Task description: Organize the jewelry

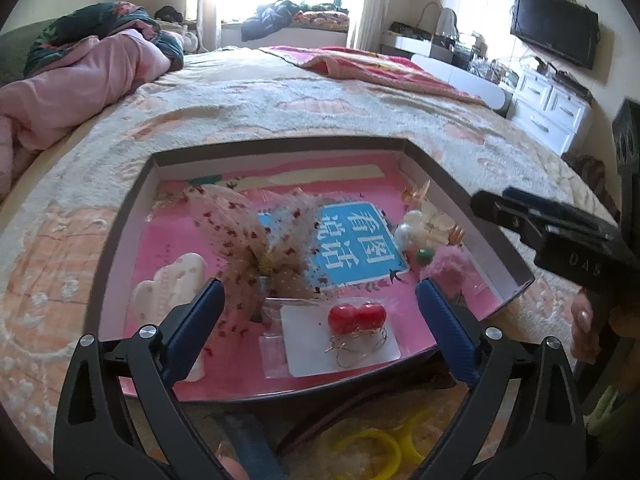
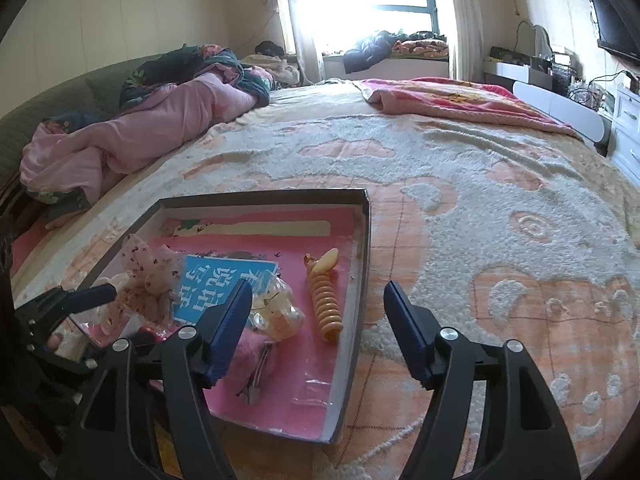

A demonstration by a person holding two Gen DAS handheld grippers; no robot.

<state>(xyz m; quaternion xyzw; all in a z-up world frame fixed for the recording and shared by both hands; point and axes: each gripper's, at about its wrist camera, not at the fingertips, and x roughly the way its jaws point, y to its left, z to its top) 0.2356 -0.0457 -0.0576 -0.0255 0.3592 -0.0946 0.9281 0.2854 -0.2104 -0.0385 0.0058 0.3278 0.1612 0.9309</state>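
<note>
A shallow box [image 1: 472,208] with a pink lining lies on the bed and holds jewelry. In the left wrist view my left gripper [image 1: 320,300] is open and empty, just above a white card [image 1: 304,350] with red ball earrings [image 1: 357,317]. A mesh bow [image 1: 256,248], a white hair claw [image 1: 172,288], a pink pompom clip [image 1: 446,266] and pale clips [image 1: 424,224] lie around it. In the right wrist view my right gripper [image 2: 318,300] is open and empty over the box's right rim [image 2: 360,280], near an orange spiral clip [image 2: 326,300] and a bagged clip [image 2: 276,308].
The bed is covered with a cream and orange blanket [image 2: 480,208]. Pink bedding [image 2: 132,132] is heaped at the far left. Yellow rings [image 1: 380,452] lie on the bed below the box's near edge. A white dresser [image 1: 552,112] and TV [image 1: 554,26] stand at the right wall.
</note>
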